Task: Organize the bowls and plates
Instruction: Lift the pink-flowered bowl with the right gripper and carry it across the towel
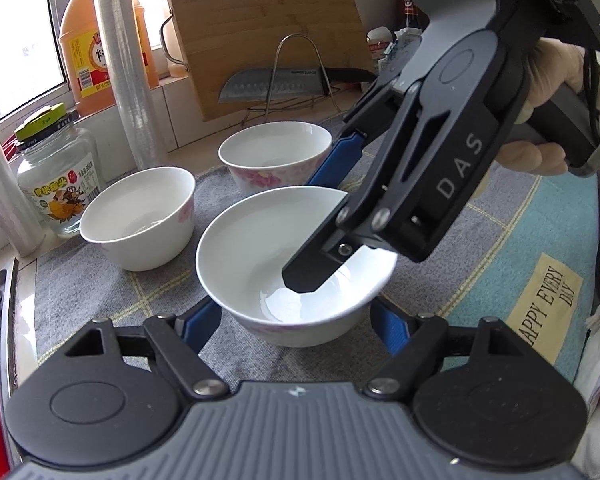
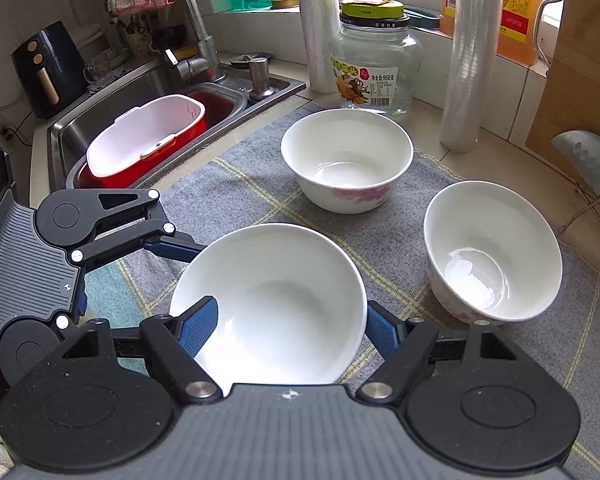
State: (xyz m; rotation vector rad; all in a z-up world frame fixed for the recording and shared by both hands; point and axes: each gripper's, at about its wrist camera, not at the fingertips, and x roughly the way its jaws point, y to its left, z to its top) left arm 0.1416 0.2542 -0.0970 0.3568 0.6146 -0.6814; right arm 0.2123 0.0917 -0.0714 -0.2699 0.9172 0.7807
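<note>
Far left of the front bowl (image 2: 276, 292) is the sink (image 2: 60, 136), with a red tub (image 2: 148, 140) standing in it. The front bowl itself stands upright on the grey checked mat (image 2: 252, 184), closest to both cameras.

The left gripper (image 1: 297, 326) comes at the front bowl from its left side. Its jaws are spread, and in its own view the blue pads (image 1: 202, 326) sit on either side of the front bowl's lower part, with a strip of mat showing between each pad and the wall. In the right wrist view one of its fingers reaches the front bowl's rim; whether it touches cannot be told.

The right gripper (image 2: 290, 326) points steeply down over the front bowl, also spread. One finger (image 2: 200, 328) is inside the front bowl and the other (image 2: 382, 330) is outside, just beside its right rim, so the wall lies between them without being pinched.

Behind the front bowl stands a second bowl (image 2: 346, 160) with pink flowers, and beyond that a glass jar (image 2: 376, 68). To the right of the front bowl, apart from it, is a third bowl (image 2: 492, 248). Further right and back stand a roll of film (image 2: 464, 80), a knife (image 2: 592, 168) and a cutting board (image 2: 580, 80).
</note>
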